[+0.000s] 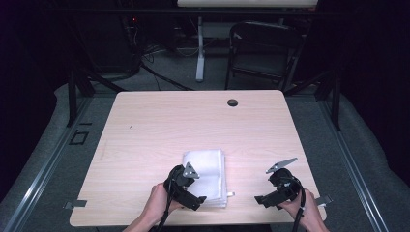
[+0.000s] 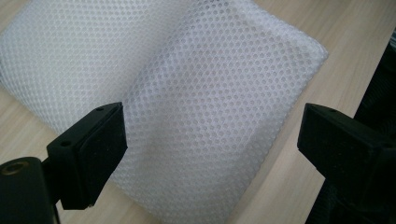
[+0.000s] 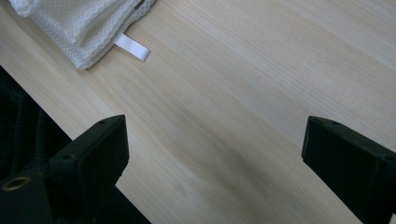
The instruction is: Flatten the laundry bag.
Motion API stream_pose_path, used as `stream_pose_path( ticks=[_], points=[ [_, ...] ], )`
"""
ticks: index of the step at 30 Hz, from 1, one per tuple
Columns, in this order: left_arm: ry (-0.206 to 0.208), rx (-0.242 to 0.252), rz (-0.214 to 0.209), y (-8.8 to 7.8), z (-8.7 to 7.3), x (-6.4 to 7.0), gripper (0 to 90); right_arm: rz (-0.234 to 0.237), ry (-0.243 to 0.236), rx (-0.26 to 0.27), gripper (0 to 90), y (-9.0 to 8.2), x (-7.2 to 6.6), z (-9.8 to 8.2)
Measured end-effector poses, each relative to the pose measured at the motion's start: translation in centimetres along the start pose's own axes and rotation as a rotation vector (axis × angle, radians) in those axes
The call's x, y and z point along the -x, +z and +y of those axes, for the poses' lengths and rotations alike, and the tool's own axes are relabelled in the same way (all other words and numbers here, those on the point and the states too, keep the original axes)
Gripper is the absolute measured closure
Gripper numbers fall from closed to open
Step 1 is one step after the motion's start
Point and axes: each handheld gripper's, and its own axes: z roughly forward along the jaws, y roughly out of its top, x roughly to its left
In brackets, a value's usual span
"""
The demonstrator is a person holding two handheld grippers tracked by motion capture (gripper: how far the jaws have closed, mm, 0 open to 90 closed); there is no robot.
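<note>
A folded white mesh cloth [image 1: 207, 170] lies on the wooden table [image 1: 193, 121] near its front edge. In the left gripper view the mesh cloth [image 2: 187, 79] spreads under and ahead of my left gripper [image 2: 212, 135], whose jaws stand wide apart above it without touching. From the high view my left gripper [image 1: 197, 200] hovers over the cloth's near left corner. My right gripper [image 1: 261, 200] is to the right of the cloth, open over bare wood. The right gripper view [image 3: 215, 149] has the cloth's corner [image 3: 79, 23] and its white ribbon tag [image 3: 133, 46] at the upper left.
A dark round cable hole [image 1: 232, 102] sits near the table's far edge. Beyond the table stand a black folding chair [image 1: 261, 46] and a white table leg [image 1: 200, 48]. The table's front edge [image 1: 193, 223] runs just below both hands.
</note>
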Motion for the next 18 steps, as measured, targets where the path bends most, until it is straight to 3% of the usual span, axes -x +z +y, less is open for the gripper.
stream_pose_path(
  ticks=[3,4,12,15,18],
  points=[
    [0.039,0.013,0.004,0.4,0.4,0.5,7.1,0.01,0.001,0.003,7.3,0.0,0.0,0.0],
    [0.04,0.009,-0.013,0.4,0.5,0.5,7.0,0.013,0.001,0.001,7.4,0.1,0.1,0.0],
    [0.052,0.002,-0.032,1.3,0.8,0.9,6.5,0.018,0.003,-0.005,8.4,0.1,-0.1,0.0],
    [0.071,-0.017,-0.057,2.0,1.1,1.4,8.3,0.01,0.001,-0.012,8.3,0.2,0.0,-0.1],
    [0.099,-0.034,-0.052,2.4,1.3,1.9,11.7,0.012,0.004,-0.012,8.3,0.2,0.0,0.0]
  ],
)
